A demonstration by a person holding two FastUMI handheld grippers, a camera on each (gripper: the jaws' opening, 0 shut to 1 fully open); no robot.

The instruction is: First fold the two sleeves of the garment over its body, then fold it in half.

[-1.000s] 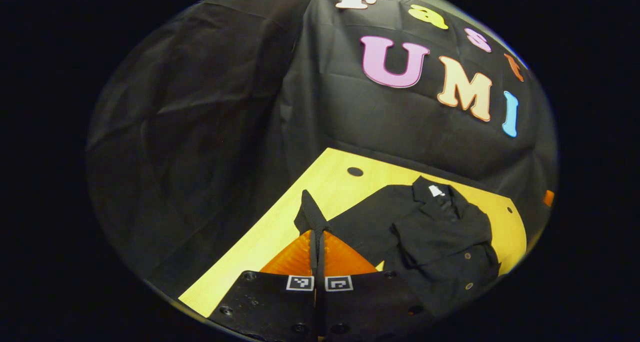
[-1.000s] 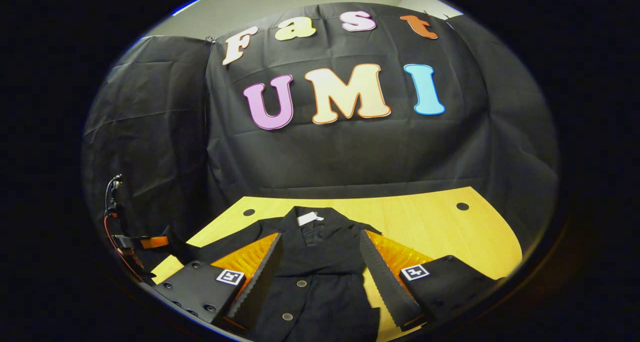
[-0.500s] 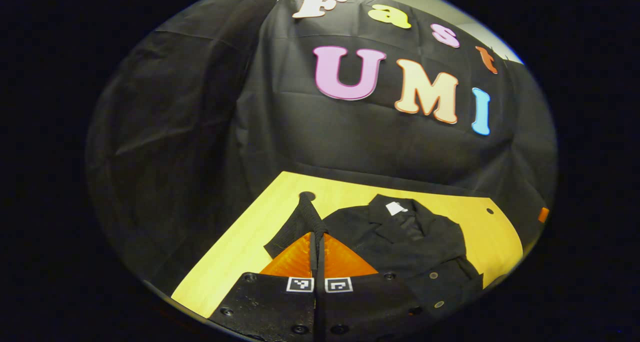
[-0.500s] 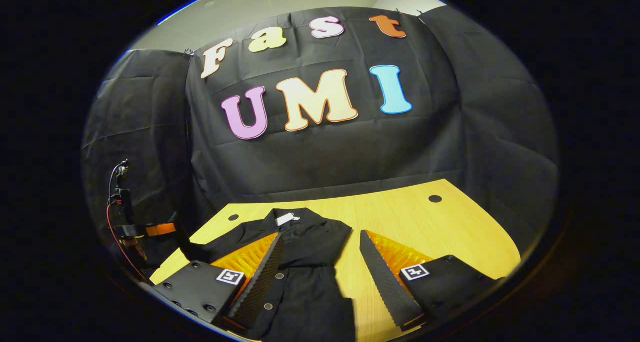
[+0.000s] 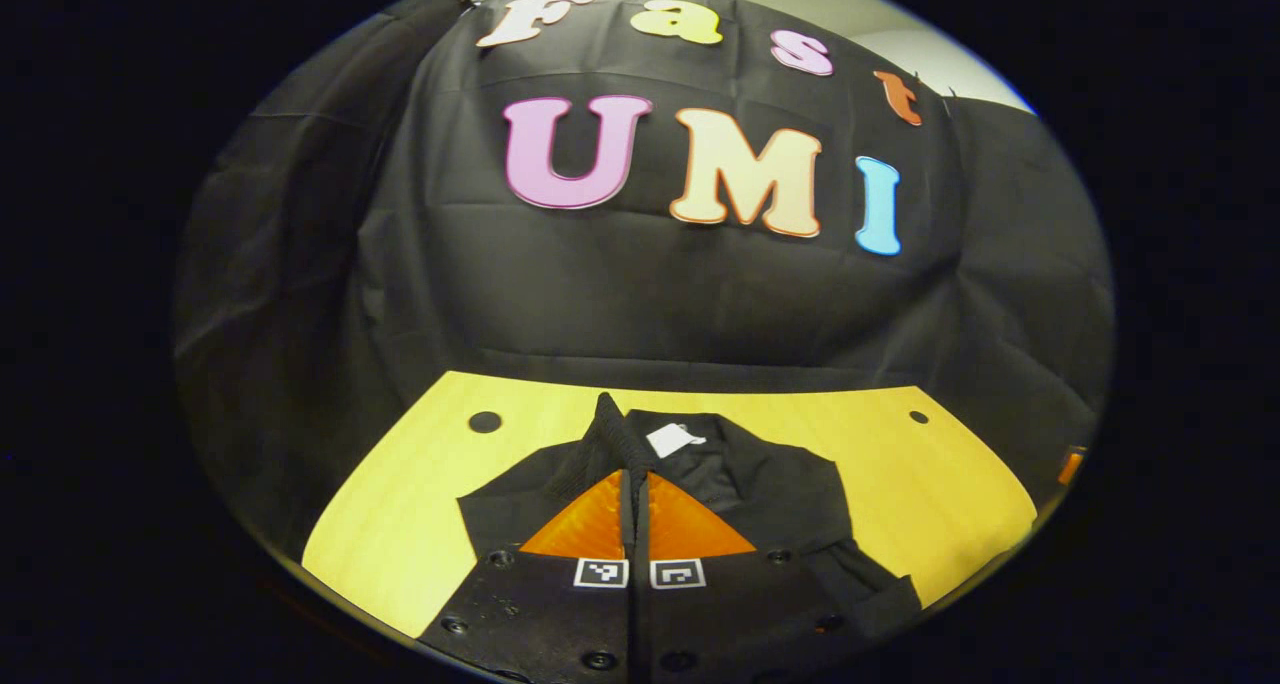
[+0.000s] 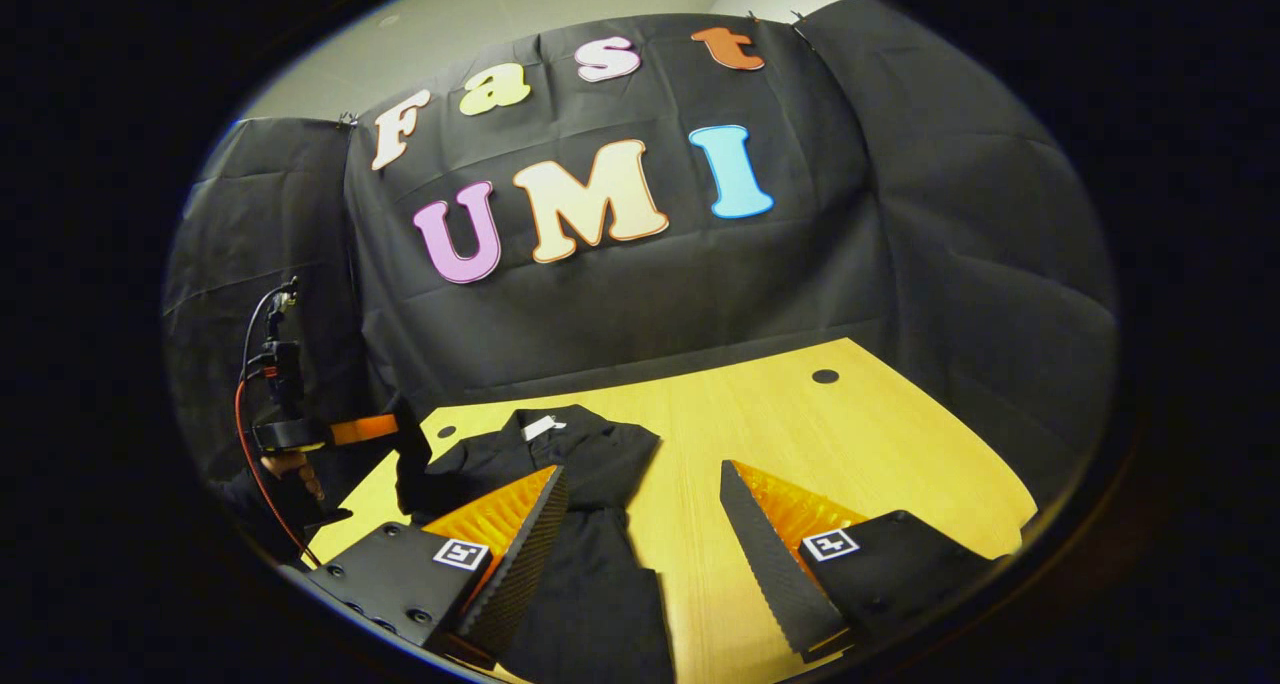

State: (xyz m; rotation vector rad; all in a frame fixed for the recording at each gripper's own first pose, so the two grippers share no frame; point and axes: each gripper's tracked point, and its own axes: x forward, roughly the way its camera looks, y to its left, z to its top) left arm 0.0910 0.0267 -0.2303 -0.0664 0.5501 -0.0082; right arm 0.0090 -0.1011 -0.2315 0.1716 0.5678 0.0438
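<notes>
While pinched, sleeve (image 5: pixel 610 434) rises past fingers (image 5: pixel 634 494) (seemingly).

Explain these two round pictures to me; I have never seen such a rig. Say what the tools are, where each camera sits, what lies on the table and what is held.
A person holds one two-finger gripper in each hand; a camera rides on each, looking along its fingers. In the left gripper view, the left gripper is shut on a sleeve of the black garment, lifting it over the body. In the right gripper view, the right gripper is open above the yellow table, holding nothing; the other gripper appears farther off at left.
</notes>
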